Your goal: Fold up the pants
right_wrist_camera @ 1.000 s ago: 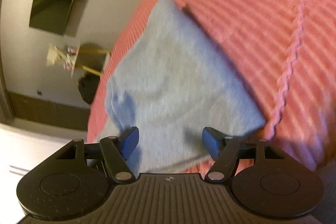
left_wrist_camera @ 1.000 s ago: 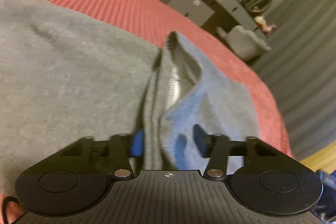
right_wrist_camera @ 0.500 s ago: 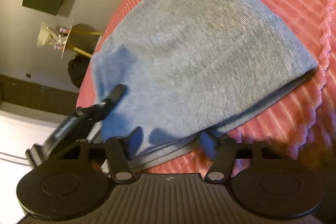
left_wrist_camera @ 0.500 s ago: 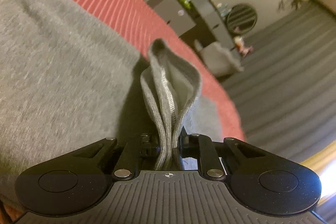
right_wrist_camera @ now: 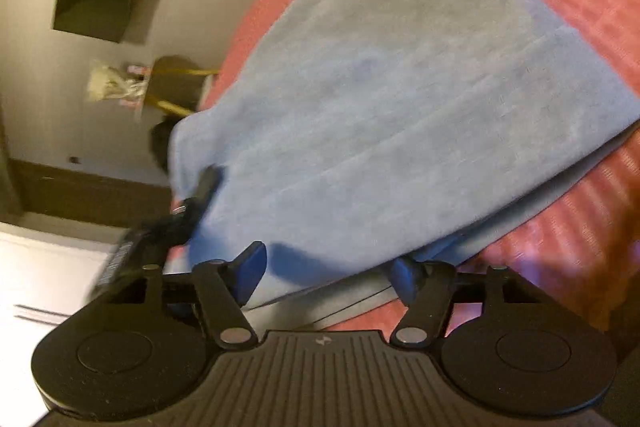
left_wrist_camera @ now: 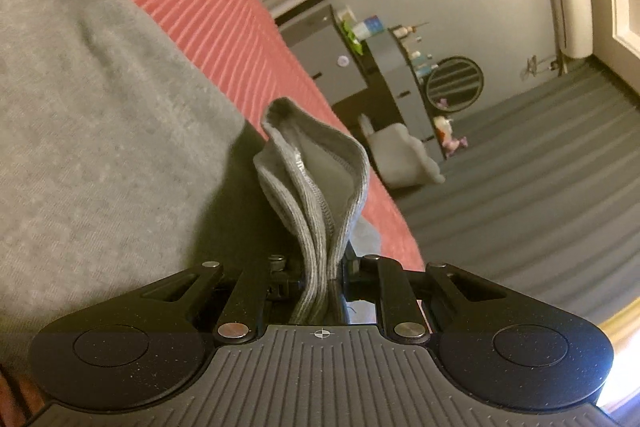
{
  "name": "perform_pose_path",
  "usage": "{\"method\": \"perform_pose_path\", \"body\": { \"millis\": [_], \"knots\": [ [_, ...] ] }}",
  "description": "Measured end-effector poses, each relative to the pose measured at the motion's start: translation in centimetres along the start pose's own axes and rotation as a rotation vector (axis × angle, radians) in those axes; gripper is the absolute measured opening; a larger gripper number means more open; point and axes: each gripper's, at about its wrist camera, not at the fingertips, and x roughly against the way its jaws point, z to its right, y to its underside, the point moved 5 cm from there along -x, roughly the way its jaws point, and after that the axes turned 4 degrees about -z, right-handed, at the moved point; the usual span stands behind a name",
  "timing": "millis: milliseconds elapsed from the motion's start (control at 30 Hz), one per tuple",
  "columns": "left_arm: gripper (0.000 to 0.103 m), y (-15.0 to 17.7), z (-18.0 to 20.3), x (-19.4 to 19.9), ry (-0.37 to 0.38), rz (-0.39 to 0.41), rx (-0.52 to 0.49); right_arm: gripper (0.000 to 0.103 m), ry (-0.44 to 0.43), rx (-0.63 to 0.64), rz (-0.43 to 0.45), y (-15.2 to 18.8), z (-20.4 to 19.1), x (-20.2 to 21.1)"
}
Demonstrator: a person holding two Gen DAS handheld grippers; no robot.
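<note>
Red ribbed bedding (left_wrist_camera: pixel 208 15) carries the grey pants (right_wrist_camera: pixel 400 99), filling each frame's centre. Left gripper (left_wrist_camera: pixel 320 279) is clamped on a bunched hem, likely for lifting; right gripper (right_wrist_camera: pixel 324 267) gapes around the folded edge, gripping nothing.

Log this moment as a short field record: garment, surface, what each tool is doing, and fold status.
garment: grey pants, lying in layers
surface: red ribbed bedspread
left tool: shut on a bunched edge of the pants, which stands up from between the fingers
right tool: open, its blue fingertips astride the near edge of the pants, nothing clamped
other view: the left tool also shows at the pants' left corner in the right wrist view
fold status: partly folded, edge lifted
background: dark dresser, grey carpet
</note>
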Motion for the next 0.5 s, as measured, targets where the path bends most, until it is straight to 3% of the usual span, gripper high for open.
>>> {"method": "perform_pose_path", "body": {
  "millis": [67, 100, 167, 200, 233, 300, 333, 400, 500],
  "knots": [
    [0.017, -0.2, 0.0, 0.4, -0.055, 0.005, -0.026, 0.059, 0.041, -0.008, 0.113, -0.8, 0.8, 1.3],
    [0.017, -0.3, -0.1, 0.5, -0.081, 0.004, -0.028, 0.051, 0.071, -0.020, 0.186, -1.4, 1.4, 2.5],
    [0.017, -0.7, -0.7, 0.3, -0.152, 0.001, -0.026, 0.041, 0.183, -0.050, 0.267, -2.7, 2.8, 4.6],
    [0.017, -0.7, -1.0, 0.0, -0.197, -0.006, -0.026, 0.040, 0.255, -0.060, 0.265, -3.1, 3.5, 5.3],
    [0.017, -0.7, -1.1, -0.3, -0.235, -0.008, -0.035, 0.039, 0.267, -0.083, 0.236, -3.3, 4.0, 5.6],
    [0.020, -0.7, -1.1, -0.6, -0.308, -0.026, -0.078, 0.045, 0.196, -0.123, 0.152, -3.1, 4.0, 6.0],
    [0.022, -0.7, -0.6, -0.7, -0.316, -0.029, -0.099, 0.055, 0.183, -0.099, 0.124, -2.9, 3.5, 6.3],
    [0.031, -1.1, 0.2, -0.3, -0.329, -0.004, -0.147, 0.064, 0.217, 0.042, 0.077, -2.3, 1.9, 7.4],
    [0.050, -2.3, 0.3, 0.5, -0.313, 0.060, -0.175, 0.064, 0.263, 0.274, 0.091, -1.6, -1.1, 8.5]
  ]
}}
